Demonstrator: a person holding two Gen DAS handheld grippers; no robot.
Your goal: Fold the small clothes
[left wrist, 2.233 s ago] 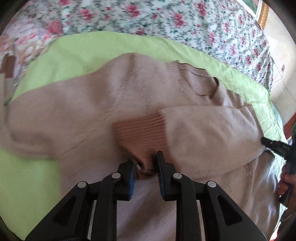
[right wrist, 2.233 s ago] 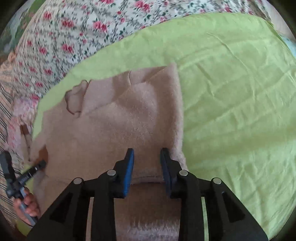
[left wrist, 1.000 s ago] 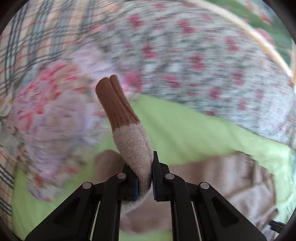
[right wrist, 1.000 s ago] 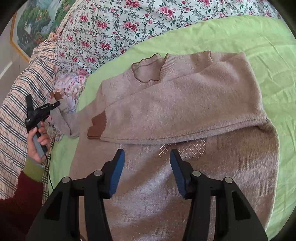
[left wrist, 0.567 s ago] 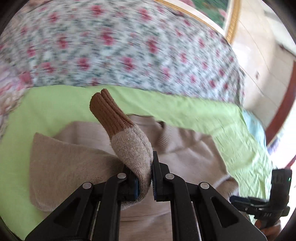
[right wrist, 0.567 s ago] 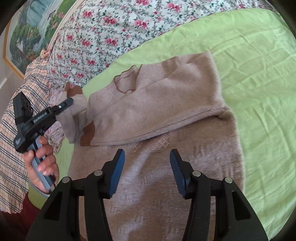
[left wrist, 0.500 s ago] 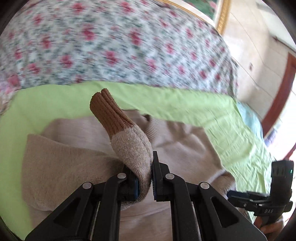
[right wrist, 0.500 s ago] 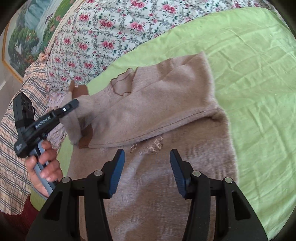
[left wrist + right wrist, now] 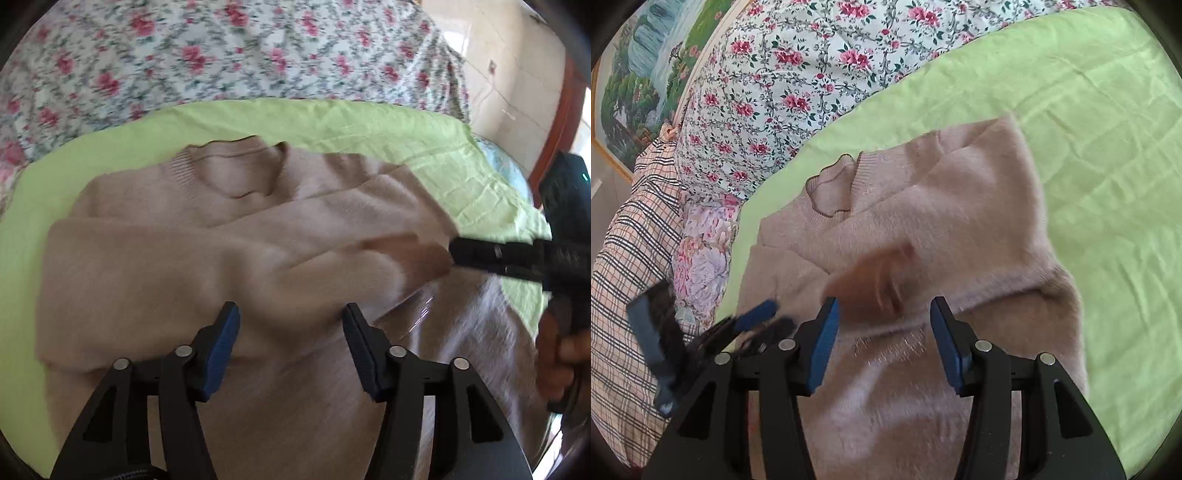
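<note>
Green sheet (image 9: 1089, 129) covers the bed, floral quilt (image 9: 798, 74) lying behind it; beige sweater (image 9: 155, 229) lies flat on the sheet, neckline away from the cameras, both sleeves folded across the chest; brown cuff (image 9: 875, 273) rests blurred on the upper sleeve. Left gripper (image 9: 290, 338) hovers over the sweater front, jaws spread wide, holding nothing; right gripper (image 9: 882, 332) likewise spread and empty, just above the cuff.
</note>
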